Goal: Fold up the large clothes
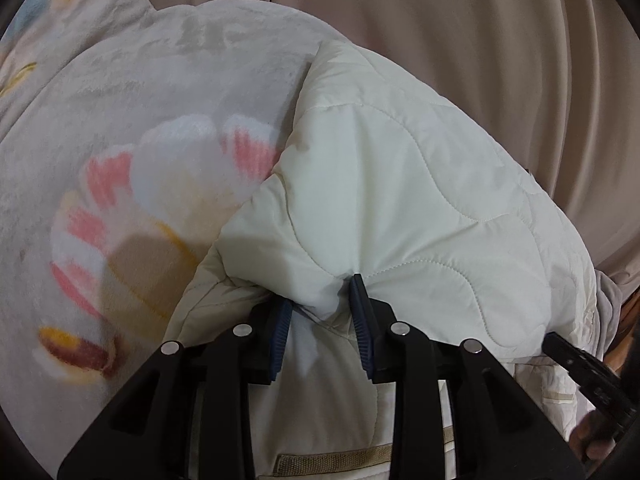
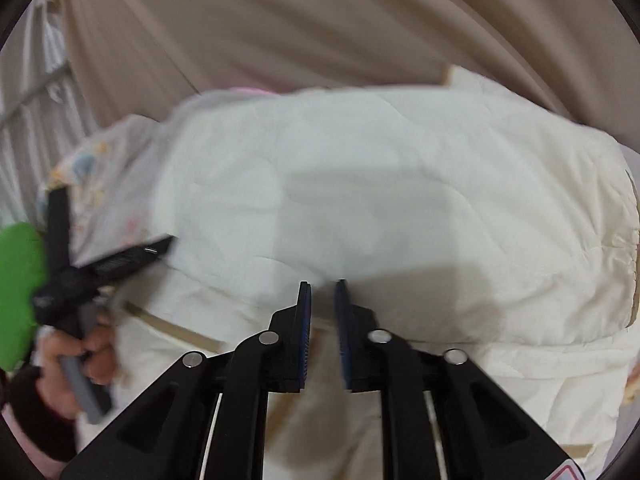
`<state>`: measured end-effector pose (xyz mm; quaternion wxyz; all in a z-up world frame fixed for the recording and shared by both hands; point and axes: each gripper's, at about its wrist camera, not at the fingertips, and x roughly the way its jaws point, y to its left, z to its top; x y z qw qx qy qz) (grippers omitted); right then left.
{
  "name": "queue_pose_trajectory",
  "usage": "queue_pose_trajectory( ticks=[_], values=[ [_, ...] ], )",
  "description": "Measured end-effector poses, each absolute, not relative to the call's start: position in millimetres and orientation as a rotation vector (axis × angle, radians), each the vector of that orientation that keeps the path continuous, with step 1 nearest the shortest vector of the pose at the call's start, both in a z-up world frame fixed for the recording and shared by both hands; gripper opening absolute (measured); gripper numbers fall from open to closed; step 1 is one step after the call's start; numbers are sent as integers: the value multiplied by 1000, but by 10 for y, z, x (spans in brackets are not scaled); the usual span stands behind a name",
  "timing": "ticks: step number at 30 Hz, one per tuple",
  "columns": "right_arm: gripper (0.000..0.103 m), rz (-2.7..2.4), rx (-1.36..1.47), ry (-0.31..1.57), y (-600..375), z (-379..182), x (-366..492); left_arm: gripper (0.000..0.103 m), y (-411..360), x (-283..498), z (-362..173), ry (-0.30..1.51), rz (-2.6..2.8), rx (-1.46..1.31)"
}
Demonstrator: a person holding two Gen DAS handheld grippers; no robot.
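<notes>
A cream quilted jacket [image 1: 400,208] lies partly folded on a bed, and fills the middle of the right wrist view [image 2: 380,208]. My left gripper [image 1: 324,304] is shut on a bunched fold of the jacket, fabric pinched between its blue pads [image 1: 360,320]. My right gripper [image 2: 322,292] sits at the near edge of the folded jacket with a narrow gap between its pads; I cannot tell if fabric is in it. The left gripper also shows at the left of the right wrist view [image 2: 132,256], held by a hand [image 2: 92,356].
A pale fleece blanket [image 1: 120,160] with pink and yellow flower prints covers the bed left of the jacket. Beige curtains [image 1: 480,40] hang behind. The right gripper's body [image 1: 584,368] shows at the lower right of the left wrist view.
</notes>
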<state>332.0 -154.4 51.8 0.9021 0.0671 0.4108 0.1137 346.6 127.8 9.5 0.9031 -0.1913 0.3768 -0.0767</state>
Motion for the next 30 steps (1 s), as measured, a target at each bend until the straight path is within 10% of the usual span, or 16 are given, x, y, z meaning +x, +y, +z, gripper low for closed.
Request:
queue_pose_trajectory(
  ticks=[8,13,15,20,24,30],
  values=[
    [0,-104,384,821,-3387,456,2777,31,1401,3391,6,778,-171,-399],
    [31,-13,489,671,-3546,968,2764,31,1384,3400,33,776,-167,-394],
    [74,-2,474,624,-3501,1152,2972,31,1395,3402,40,775,-170,-401],
    [67,-9,612,726,-3469,959,3641,31,1407,3404,41,774,-172,-406],
    [12,101,583,708,-3274,1020,3710,31,1453,3396,19,774,-179,-420],
    [1,-125,451,792,-3445,688,3821,33,1472,3387,0,777,-178,-412]
  ],
)
